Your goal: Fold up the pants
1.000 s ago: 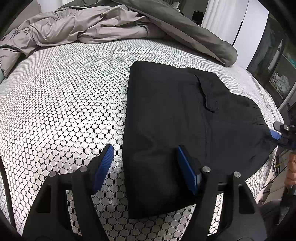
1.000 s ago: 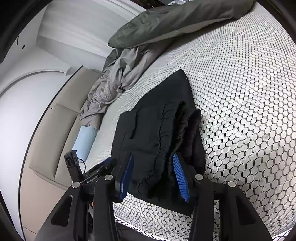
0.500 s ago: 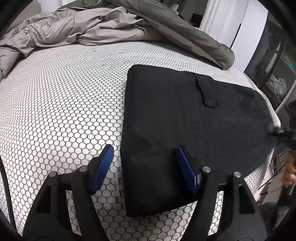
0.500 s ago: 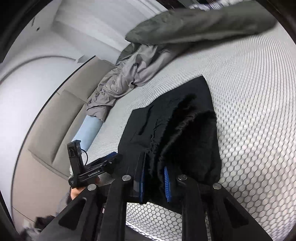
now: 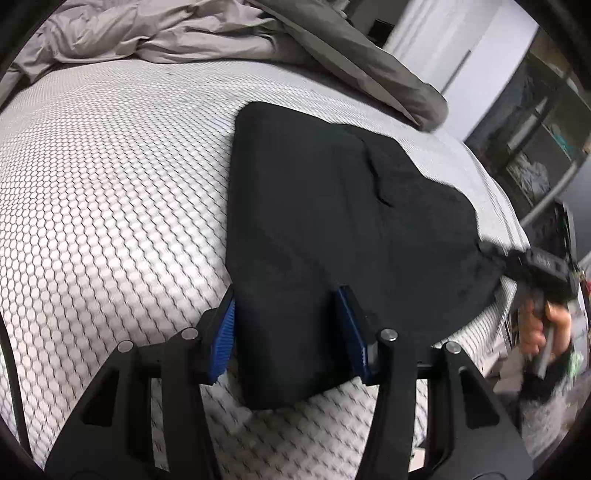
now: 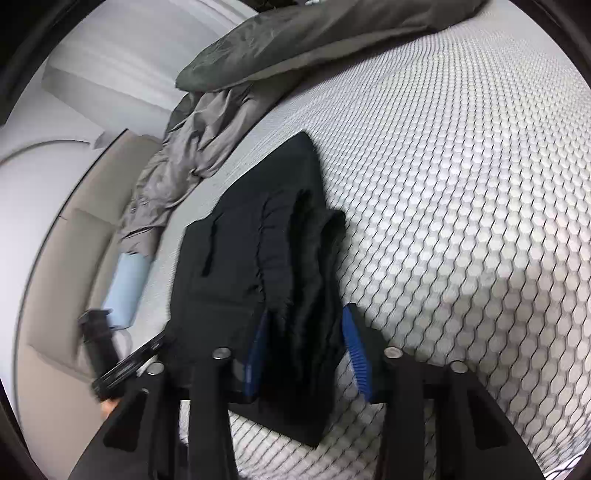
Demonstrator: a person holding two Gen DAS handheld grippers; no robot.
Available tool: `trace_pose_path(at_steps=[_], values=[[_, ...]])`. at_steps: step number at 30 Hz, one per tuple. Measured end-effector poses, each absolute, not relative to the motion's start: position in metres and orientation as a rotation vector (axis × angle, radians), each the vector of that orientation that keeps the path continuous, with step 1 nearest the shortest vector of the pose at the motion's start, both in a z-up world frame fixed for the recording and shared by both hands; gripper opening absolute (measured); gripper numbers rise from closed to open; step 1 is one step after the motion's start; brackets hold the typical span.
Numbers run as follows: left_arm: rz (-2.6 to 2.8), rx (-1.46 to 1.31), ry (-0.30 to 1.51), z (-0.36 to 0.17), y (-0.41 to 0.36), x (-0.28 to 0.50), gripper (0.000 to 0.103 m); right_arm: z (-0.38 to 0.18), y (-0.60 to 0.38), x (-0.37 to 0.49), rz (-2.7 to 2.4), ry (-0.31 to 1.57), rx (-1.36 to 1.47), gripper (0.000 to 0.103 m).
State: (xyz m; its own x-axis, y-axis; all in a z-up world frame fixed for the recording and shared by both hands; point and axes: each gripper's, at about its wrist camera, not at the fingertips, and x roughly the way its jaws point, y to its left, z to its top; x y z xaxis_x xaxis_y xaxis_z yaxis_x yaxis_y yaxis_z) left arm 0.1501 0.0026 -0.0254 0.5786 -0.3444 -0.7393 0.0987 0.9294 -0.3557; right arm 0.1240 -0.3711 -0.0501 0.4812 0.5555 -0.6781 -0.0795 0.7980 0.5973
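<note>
Closer-bunched pants (image 6: pixel 295 266), gathers right-view only

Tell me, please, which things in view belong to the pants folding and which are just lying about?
In the job:
black pants
left gripper, closing around a pants edge
right gripper, opening around the bunched end

Lying about:
grey duvet
light blue pillow
dark shelving

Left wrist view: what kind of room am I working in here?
Most likely a bedroom. The black pants lie on a mattress with a honeycomb-patterned cover, a rumpled grey duvet is bunched at its far end, and shelves stand at the right.
</note>
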Motion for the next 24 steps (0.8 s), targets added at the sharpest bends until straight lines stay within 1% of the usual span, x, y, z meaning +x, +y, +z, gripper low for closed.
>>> trace_pose_path(at_steps=[4,6,9,11,15,17,19,21,24], values=[[-0.225,-0.247,0.902,-0.018,0.001,0.14,0.048,-0.018,-0.359,0.118,0.358,0.892,0.397,0.039],[-0.169,-0.211,0.826,-0.006,0.002,0.133,0.048,-0.001,-0.352,0.109,0.377,0.842,0.341,0.039],[-0.225,-0.174,0.739,0.007,-0.013,0.126,0.049,0.016,-0.32,0.093,0.46,0.78,0.218,0.043],[-0.294,-0.1,0.737,0.003,-0.037,0.127,0.054,0.009,-0.291,0.093,0.512,0.798,0.164,0.045],[-0.374,0.04,0.795,-0.019,-0.077,0.135,0.055,-0.027,-0.232,0.1,0.562,0.908,0.002,0.045],[-0.382,0.082,0.798,-0.025,-0.081,0.136,0.055,-0.045,-0.213,0.1,0.534,0.928,-0.15,0.045],[-0.399,0.059,0.803,-0.025,-0.074,0.134,0.055,-0.048,-0.216,0.094,0.503,0.919,-0.243,0.045],[-0.414,0.041,0.81,-0.025,-0.068,0.132,0.055,-0.043,-0.237,0.086,0.471,0.925,-0.237,0.044],[-0.421,0.044,0.81,-0.022,-0.062,0.127,0.055,-0.034,-0.272,0.077,0.469,0.937,-0.178,0.042]])
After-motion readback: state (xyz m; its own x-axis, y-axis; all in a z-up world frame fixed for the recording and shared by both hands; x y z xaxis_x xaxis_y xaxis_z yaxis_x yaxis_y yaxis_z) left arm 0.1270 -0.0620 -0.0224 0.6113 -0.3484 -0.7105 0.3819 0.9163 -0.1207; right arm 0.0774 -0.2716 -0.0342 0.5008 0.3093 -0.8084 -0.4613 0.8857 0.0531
